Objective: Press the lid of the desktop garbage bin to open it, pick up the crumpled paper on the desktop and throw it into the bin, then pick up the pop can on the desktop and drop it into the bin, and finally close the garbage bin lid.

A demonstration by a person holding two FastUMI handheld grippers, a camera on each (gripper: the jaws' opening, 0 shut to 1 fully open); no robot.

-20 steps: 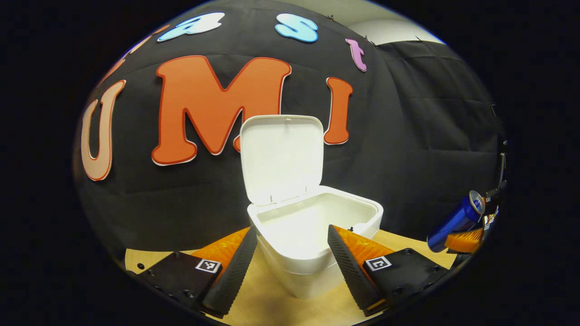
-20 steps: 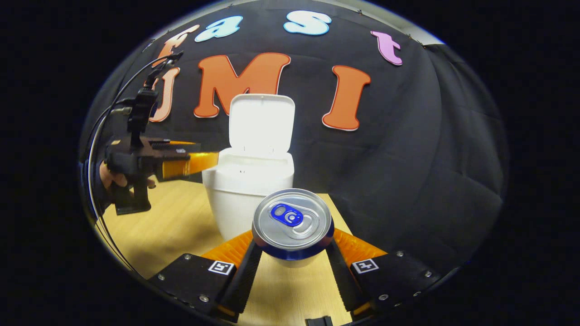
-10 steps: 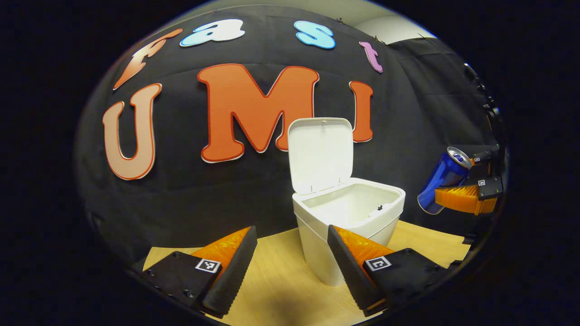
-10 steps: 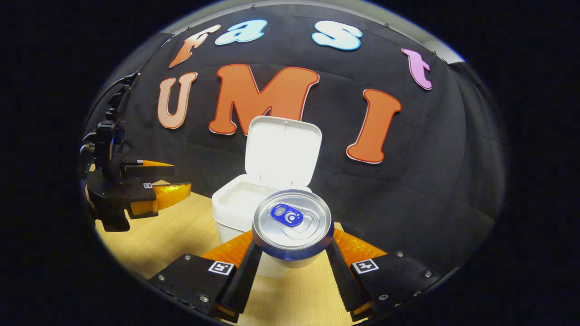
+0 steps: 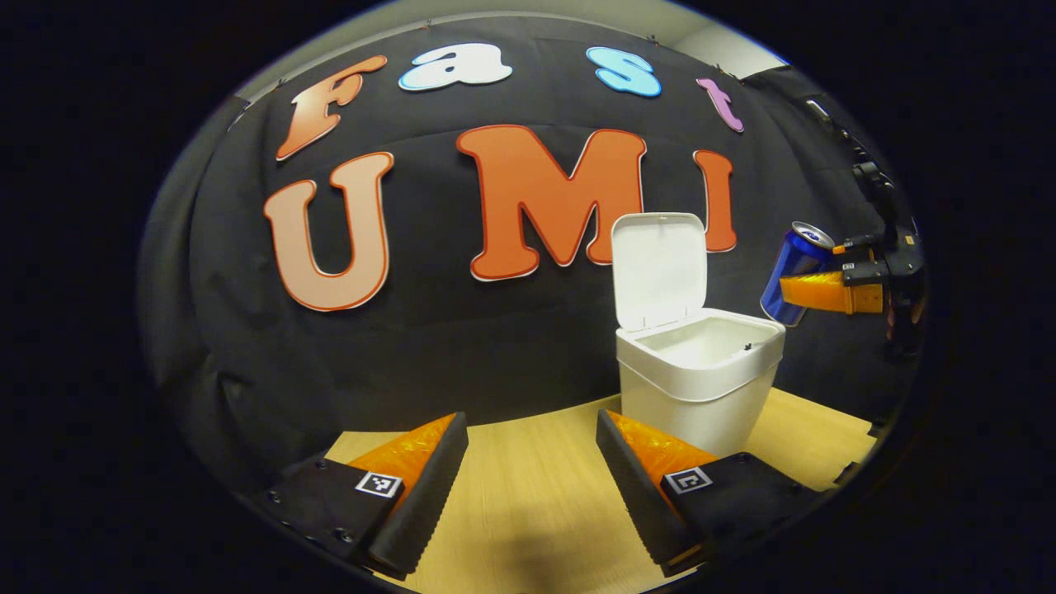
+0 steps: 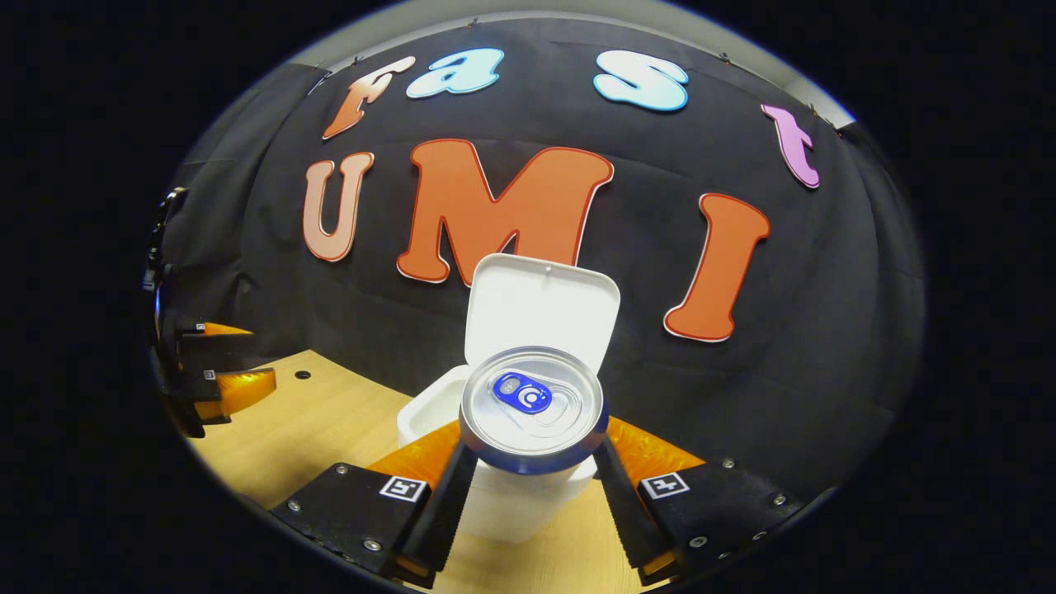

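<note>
A: What sort of place is this?

B: A small recording booth, staged rather than lived in. A black cloth wall (image 5: 462,346) hangs as a backdrop from about 9 o'clock round to 3 o'clock, creased, and it appears to be pinned along its top edge.

A: Any furniture?

B: One pale wood-grain tabletop (image 5: 528,495) at 6 o'clock, meeting the cloth directly. At 12 o'clock, above the cloth, a strip of plain light wall or ceiling (image 6: 577,15) shows.
</note>
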